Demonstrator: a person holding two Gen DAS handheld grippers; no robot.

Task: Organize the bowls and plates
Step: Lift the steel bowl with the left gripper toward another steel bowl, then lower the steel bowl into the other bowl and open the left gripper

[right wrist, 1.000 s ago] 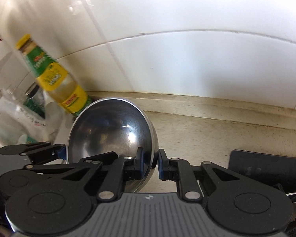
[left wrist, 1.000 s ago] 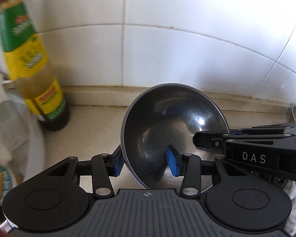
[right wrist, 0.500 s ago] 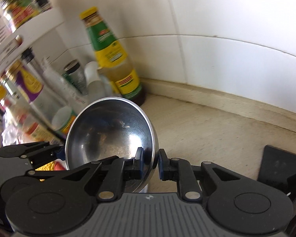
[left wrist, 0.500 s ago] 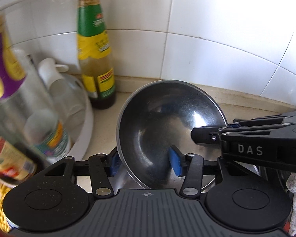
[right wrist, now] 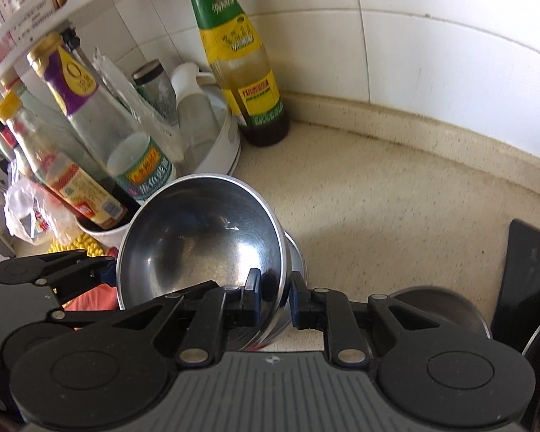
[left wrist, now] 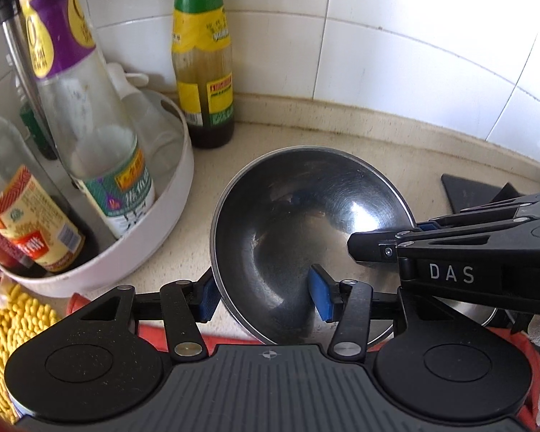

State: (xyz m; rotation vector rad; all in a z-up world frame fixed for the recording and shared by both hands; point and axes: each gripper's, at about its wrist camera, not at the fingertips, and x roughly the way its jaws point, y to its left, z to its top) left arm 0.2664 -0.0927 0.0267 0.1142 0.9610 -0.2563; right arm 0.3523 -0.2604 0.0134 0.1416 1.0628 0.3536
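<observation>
both tongs grip one steel bowl by its rim: the left tongs wide apart, rim at 7 o'clock between the pads; the right tongs nearly closed on the rim at 4 o'clock. bowl hangs tilted, mouth toward both cameras, above the bench. another steel bowl seems just under it. white bottle rack stands at 10 o'clock, close.
</observation>
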